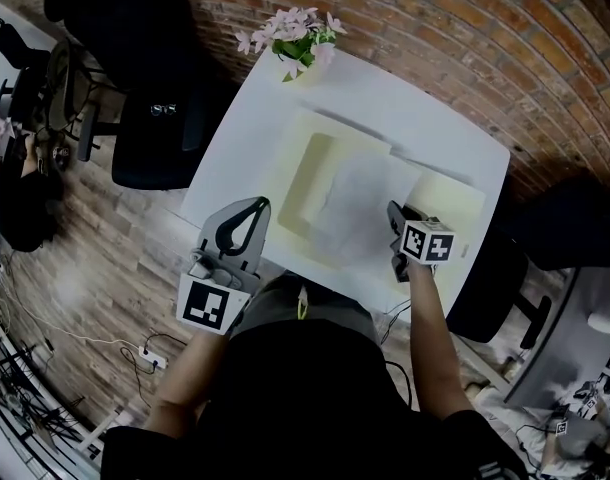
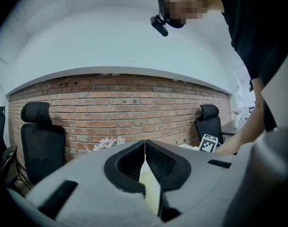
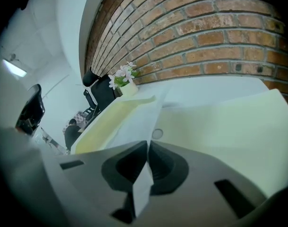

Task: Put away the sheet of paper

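Observation:
A white sheet of paper [image 1: 357,190] lies slanted over an open pale yellow folder [image 1: 310,168] on the white table [image 1: 405,103]. My right gripper [image 1: 395,213] is shut on the sheet's near right edge. In the right gripper view the sheet [image 3: 134,119] runs out from between the closed jaws of the right gripper [image 3: 148,144], above the folder's right half [image 3: 224,122]. My left gripper [image 1: 255,211] is at the folder's near left edge. In the left gripper view the left gripper [image 2: 145,144] has its jaws closed on a pale yellow flap of the folder [image 2: 151,189].
A vase of pink flowers [image 1: 300,36] stands at the table's far corner. Black office chairs [image 1: 150,133] stand to the left, and another chair [image 1: 490,293] stands at the right. A brick wall [image 1: 465,38] runs behind the table. Cables lie on the wooden floor [image 1: 95,268].

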`<state>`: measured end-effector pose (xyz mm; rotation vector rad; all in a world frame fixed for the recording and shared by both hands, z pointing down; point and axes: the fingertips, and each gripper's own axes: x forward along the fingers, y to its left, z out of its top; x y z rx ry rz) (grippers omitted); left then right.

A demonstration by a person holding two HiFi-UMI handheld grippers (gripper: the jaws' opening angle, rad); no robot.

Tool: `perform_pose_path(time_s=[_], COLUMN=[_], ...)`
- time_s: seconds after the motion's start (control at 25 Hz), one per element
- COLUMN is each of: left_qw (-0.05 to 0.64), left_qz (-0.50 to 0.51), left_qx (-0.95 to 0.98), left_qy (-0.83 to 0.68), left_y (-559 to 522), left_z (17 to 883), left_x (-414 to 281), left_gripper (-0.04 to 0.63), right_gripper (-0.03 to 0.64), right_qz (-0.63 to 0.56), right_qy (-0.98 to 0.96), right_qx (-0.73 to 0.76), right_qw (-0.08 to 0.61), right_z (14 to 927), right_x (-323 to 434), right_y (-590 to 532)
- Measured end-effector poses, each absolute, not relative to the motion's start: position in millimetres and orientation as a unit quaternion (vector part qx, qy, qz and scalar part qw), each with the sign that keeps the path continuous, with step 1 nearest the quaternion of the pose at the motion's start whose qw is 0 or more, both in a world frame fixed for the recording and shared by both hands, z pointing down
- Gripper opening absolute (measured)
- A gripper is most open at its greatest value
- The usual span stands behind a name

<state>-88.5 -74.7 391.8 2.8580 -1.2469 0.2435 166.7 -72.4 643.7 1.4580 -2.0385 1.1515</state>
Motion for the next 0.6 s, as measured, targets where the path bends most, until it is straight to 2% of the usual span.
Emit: perform_pose_path(time_s=[0.6], left_qw=[0.016], left_qz=[0.084], left_qx=[0.908], left_qy=[-0.411], left_y=[-84], left_z=[397], left_x=[-108], left_gripper=[0.026], right_gripper=[0.014], right_qz=[0.456], right_qy=[-0.709], right_qx=[0.517], right_qw=[0.149], right_z=[659], right_x=[142], right_y=[-95])
